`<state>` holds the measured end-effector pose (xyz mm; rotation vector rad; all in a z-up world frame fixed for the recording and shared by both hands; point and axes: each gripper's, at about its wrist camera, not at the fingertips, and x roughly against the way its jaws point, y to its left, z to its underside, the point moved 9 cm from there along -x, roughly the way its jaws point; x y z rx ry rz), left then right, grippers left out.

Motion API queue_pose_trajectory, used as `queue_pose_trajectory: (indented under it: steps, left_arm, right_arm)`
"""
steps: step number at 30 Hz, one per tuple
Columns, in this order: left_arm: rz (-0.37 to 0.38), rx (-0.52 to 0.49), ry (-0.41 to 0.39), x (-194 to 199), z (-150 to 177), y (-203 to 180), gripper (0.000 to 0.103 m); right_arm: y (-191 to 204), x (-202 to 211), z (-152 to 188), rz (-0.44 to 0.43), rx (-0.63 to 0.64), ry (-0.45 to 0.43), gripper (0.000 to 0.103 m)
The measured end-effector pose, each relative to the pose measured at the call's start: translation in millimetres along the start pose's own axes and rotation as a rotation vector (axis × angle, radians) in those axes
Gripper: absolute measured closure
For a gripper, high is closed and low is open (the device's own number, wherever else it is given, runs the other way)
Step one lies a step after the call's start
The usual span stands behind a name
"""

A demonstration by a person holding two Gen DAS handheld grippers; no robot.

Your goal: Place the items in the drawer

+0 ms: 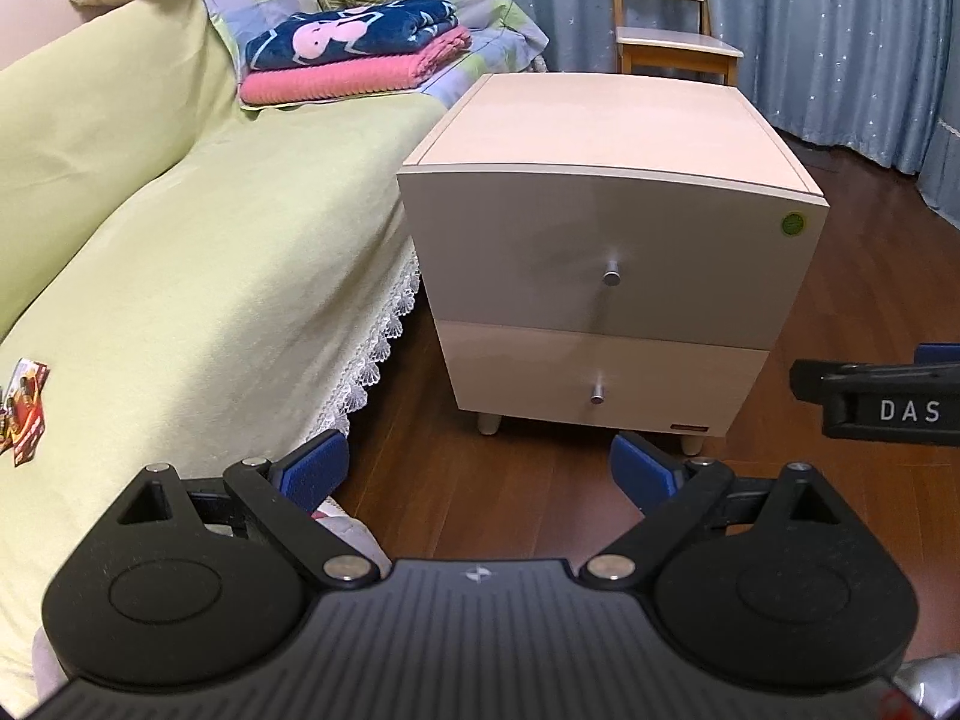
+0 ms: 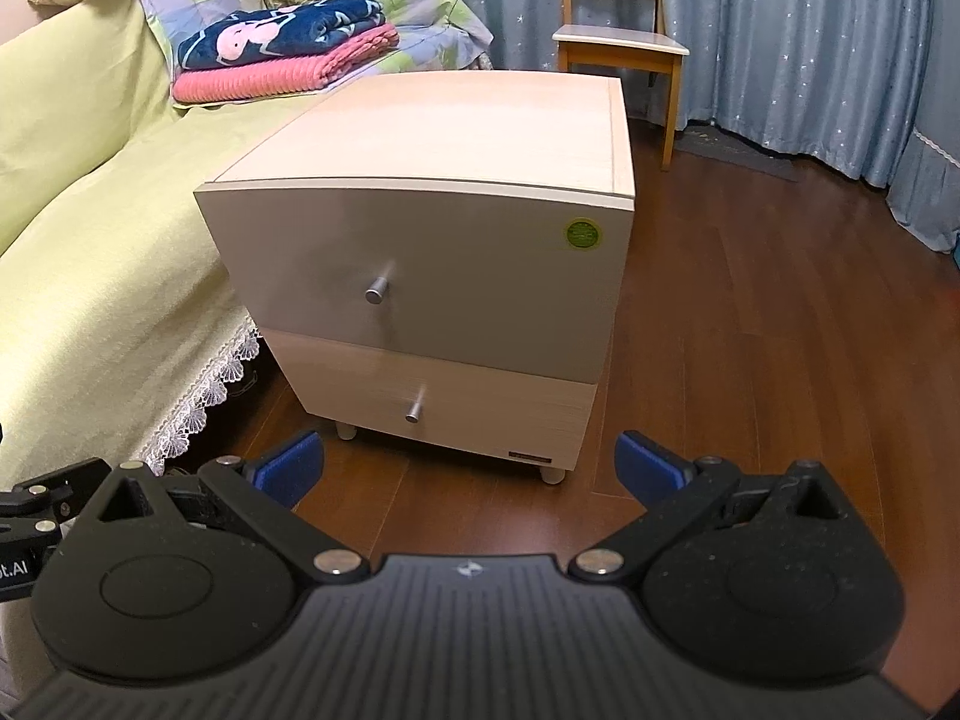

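The nightstand [image 2: 432,138] is pale cream wood with silver knobs [image 2: 377,290] and a green round sticker [image 2: 581,233]. The bedspread [image 1: 180,252] is light green with white lace trim. Folded blankets [image 1: 354,36] are navy-and-pink patterned over coral pink. Curtains [image 2: 810,30] are grey-blue with pale stars.

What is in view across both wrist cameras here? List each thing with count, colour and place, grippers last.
nightstand: one, pale wood, on the floor beside the sofa
drawers: two, both shut; upper drawer, lower drawer
knobs: two, silver; upper knob, lower knob
sticker: one, green, upper drawer's front corner
sofa: one, light green cover, lace hem
packet: one, red, on the sofa seat
blankets: two folded, navy on pink, far end of sofa
chair: one, wood, by the blue curtains
left gripper: open, holding nothing
right gripper: open, holding nothing
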<state>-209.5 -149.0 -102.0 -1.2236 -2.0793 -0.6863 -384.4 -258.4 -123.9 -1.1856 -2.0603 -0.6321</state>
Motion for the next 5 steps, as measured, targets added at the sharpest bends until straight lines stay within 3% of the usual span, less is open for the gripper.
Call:
queue_pose_trajectory:
  steps: [5]
  left_arm:
    - [0.018, 0.011, -0.022, -7, -8, 2, 0.003]
  right_arm:
    - [2, -13, -3, 0.004, 0.003, 0.01, 0.001]
